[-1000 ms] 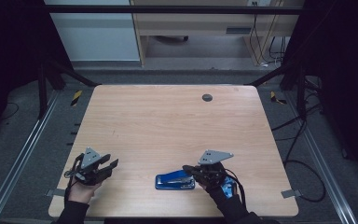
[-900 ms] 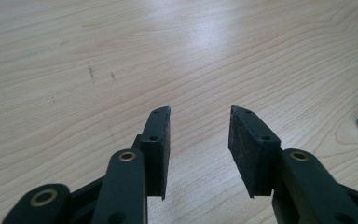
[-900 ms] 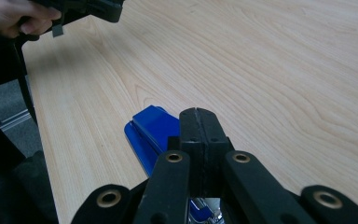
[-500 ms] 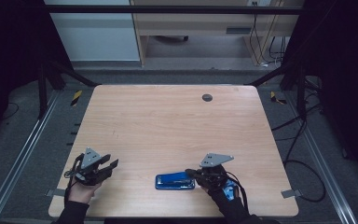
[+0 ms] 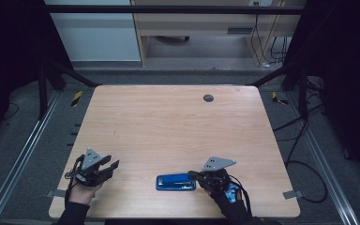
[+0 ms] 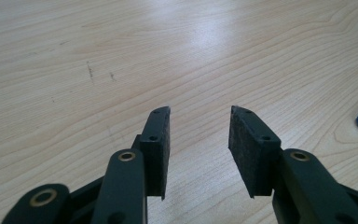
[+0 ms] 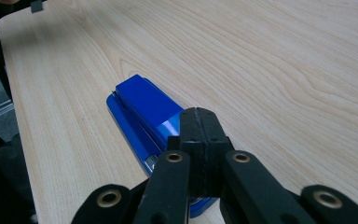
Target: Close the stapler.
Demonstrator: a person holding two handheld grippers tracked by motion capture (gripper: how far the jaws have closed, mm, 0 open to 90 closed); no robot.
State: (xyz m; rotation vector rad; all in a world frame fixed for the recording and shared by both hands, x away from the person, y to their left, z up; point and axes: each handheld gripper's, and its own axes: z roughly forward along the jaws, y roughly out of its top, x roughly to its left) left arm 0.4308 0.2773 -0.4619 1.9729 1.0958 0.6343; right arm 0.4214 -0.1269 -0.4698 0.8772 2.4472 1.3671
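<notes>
The table is bare wood apart from a blue stapler lying flat near its front edge, a little right of centre, with its long side running left to right. The right gripper sits at the stapler's right end, jaws pressed together with no gap, their tips over the top of that end; I cannot tell whether they touch it. My guess is the step is a press or nudge on that end, and doing it well means keeping the closed tips centred across the narrow body so it does not skid or swivel on the smooth wood. The right hand comes in low from the front edge, gripper pointing left along the stapler. The left gripper rests well apart near the front left corner, aimed right, its 2 jaws spread with nothing between the pads.
</notes>
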